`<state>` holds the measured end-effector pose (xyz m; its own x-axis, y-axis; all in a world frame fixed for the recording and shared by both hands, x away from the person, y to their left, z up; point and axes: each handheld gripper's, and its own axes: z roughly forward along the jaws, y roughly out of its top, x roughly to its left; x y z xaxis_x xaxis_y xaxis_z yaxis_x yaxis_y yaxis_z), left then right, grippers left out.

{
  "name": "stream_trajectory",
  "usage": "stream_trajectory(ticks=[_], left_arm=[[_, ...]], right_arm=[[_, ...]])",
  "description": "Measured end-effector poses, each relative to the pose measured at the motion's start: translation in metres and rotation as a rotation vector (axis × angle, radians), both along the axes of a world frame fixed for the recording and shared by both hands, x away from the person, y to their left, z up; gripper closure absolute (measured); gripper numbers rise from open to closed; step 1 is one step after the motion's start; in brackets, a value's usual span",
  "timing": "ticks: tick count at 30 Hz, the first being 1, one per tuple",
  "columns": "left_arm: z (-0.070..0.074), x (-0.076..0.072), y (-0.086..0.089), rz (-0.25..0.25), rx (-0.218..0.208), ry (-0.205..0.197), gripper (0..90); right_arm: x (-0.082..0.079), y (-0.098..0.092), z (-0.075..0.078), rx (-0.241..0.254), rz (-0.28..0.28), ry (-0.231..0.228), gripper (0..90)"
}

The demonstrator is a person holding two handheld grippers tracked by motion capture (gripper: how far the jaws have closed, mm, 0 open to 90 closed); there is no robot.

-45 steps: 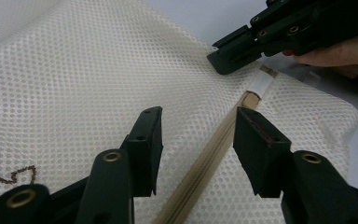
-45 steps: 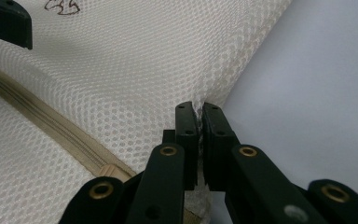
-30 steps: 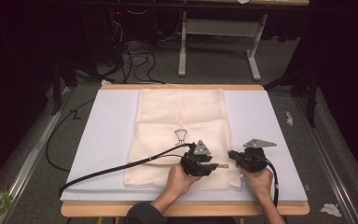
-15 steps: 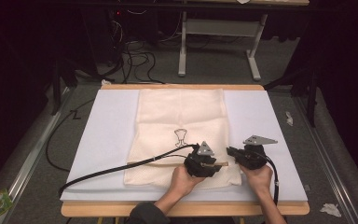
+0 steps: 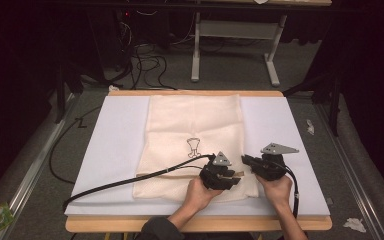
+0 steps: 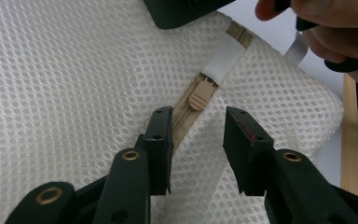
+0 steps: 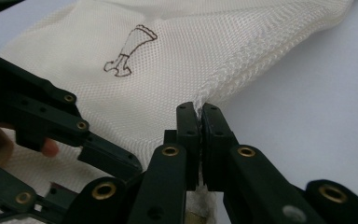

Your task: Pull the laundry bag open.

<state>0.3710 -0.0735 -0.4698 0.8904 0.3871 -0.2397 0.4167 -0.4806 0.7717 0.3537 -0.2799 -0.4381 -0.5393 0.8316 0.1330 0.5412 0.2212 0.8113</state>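
A cream mesh bag [image 5: 195, 125] lies flat on a white board [image 5: 115, 145], with a small outline drawing [image 5: 194, 145] near its middle. Near the bag's front right corner runs a tan zipper whose pull tab [image 6: 200, 94] lies just short of a white elastic cover [image 6: 223, 58]. My left gripper [image 6: 198, 123] is open, its jaws on either side of the zipper tape just behind the pull. In the high view the left gripper [image 5: 234, 177] points right. My right gripper [image 7: 198, 109] is shut on the bag's mesh edge [image 7: 242, 70], close to the left one in the high view [image 5: 247, 161].
The board rests on a wooden table whose front edge [image 5: 195, 223] is close to the hands. A black cable [image 5: 130, 181] trails left from the left gripper across the bag and board. Desk legs [image 5: 196, 50] and cables stand on the floor behind.
The left gripper has shifted slightly right along the bag's front edge, toward the right gripper. The right gripper has hardly moved.
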Motion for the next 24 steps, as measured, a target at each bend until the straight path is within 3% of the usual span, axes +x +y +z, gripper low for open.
stream_trajectory(ticks=[7,9,13,24], left_arm=[[-0.0034,0.0064,-0.0028,0.005,-0.029,0.035,62.7],[-0.0022,0.0056,-0.0067,-0.007,-0.008,0.020,63.4],[-0.0004,0.0053,-0.0104,-0.022,-0.023,0.029,64.7],[0.0002,0.0065,-0.0086,-0.033,-0.021,0.033,77.3]], right_arm=[[0.0015,0.0083,0.0040,0.014,0.025,-0.009,88.7],[0.0016,0.0098,0.0047,0.014,0.029,-0.010,88.7],[0.0020,0.0108,0.0039,0.011,0.028,-0.011,88.7],[0.0020,0.0025,-0.0009,0.023,0.015,0.000,88.6]])
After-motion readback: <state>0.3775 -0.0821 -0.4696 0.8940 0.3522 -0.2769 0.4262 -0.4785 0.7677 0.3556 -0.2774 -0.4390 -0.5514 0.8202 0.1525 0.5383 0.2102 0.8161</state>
